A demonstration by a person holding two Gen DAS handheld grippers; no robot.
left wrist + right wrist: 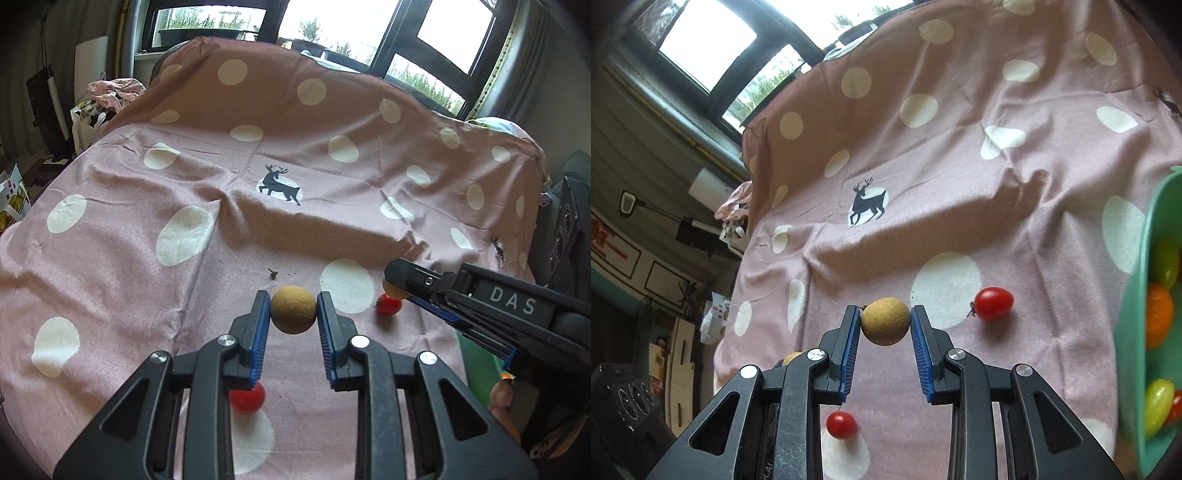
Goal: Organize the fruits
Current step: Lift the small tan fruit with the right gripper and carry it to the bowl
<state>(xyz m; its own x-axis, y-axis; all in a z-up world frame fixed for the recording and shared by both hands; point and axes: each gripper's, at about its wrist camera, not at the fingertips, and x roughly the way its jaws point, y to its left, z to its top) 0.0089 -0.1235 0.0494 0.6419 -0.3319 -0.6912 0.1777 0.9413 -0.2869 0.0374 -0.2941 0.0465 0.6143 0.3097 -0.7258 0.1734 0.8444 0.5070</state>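
Left wrist view: left claw clenched on a tan round fruit, blue pads pressing it from both sides, fruit lifted clear of the pink dotted sheet spread over the bed. Under the left finger, a red tomato lying on the sheet, partly hidden. To the right, right claw reaching in from the side, marked DAS, gripping a second tan fruit, mostly hidden by the finger. Just below that fruit, another red tomato on the sheet beside a white dot. Small dark crumbs on the cloth beyond the held fruit. Deer print mid-sheet, windows behind. Right wrist view: right claw clenched on its tan fruit, pads tight against both sides, fruit held above the sheet. Oval red tomato on the sheet to the right, stem end toward the claw. Smaller red tomato below the left finger, on a white dot. At the right edge, a green bowl tilted into view, holding orange, yellow-green and red tomatoes. Behind the left finger, a sliver of the other tan fruit.
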